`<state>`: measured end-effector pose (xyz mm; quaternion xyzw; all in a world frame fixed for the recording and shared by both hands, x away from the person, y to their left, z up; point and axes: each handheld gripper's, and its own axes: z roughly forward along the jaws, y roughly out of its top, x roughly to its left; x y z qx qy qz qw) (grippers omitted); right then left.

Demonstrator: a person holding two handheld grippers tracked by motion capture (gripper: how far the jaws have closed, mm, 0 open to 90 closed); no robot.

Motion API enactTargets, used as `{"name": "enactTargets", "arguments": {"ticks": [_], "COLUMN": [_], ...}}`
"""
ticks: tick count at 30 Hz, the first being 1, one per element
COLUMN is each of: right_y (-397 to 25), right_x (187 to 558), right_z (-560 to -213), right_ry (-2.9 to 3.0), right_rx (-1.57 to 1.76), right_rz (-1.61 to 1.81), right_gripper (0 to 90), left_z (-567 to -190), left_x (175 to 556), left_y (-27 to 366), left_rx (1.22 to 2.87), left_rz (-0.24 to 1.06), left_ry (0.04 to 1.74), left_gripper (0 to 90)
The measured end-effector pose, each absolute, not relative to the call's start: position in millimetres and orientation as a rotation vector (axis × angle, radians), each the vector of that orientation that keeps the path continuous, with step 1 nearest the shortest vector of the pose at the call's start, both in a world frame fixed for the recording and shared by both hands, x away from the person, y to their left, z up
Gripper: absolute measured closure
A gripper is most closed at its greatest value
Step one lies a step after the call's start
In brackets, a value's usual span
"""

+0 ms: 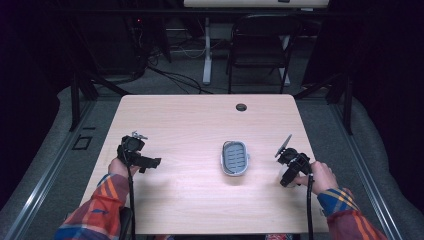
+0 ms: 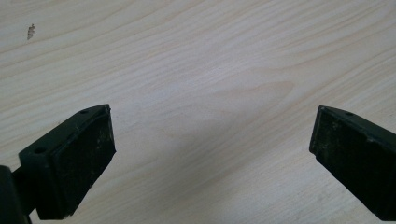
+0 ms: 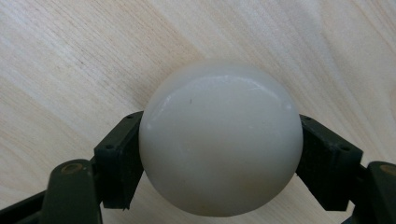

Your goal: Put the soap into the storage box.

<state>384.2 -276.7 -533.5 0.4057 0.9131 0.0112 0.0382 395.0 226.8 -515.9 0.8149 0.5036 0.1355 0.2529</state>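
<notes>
**Inspector:** Begin with the largest item.

**Assistant:** The surface (image 1: pixel 190 125), pale wood grain, with a dark round grommet (image 1: pixel 241 107) near its far edge. Beyond it, on the floor, stand a dark chair (image 1: pixel 260 47) and a white post (image 1: pixel 207 50).

**Inspector:** Next in size?

**Assistant:** The person's forearms, in plaid sleeves, come in from the near edge, one at each side. The left hand (image 1: pixel 119 167) and the right hand (image 1: pixel 322 176) each hold a gripper.

**Inspector:** What lies between them?

**Assistant:** A grey tray (image 1: pixel 234 158), oblong with a ribbed floor, resting on the surface near the middle, closer to the right gripper than to the left one. Neither gripper touches it.

**Inspector:** Left gripper?

**Assistant:** The left gripper (image 1: pixel 150 163) sits over the left part of the surface, well apart from the tray. In the left gripper view (image 2: pixel 212 140) its jaws stand wide, released, with bare wood between them.

**Inspector:** Right gripper?

**Assistant:** The right gripper (image 1: pixel 286 177) is at the right side of the surface, near the tray. In the right gripper view (image 3: pixel 219 154) its jaws are clenched on a ball (image 3: pixel 219 137), white and glossy, one pad against each flank.

**Inspector:** Is the ball on the surface or lifted?

**Assistant:** It seems to sit low, right by the wood, but I cannot tell whether it touches. In the high view it shows as a small pale shape (image 1: pixel 285 174) under the gripper.
</notes>
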Motion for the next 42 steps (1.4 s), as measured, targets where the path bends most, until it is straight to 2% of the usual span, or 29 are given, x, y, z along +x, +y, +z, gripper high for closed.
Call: {"name": "enactTargets", "arguments": {"ticks": [42], "right_y": [-251], "right_x": [407], "right_z": [-506], "right_ry": [2.833], "right_rx": [1.152], "right_rz": [-0.045], "right_gripper": [24.3], "left_z": [-519], "left_x": [395], "left_y": [226], "left_rx": [2.237], "left_rz": [0.339], "left_ry": [1.340], "left_gripper": [0.1]}}
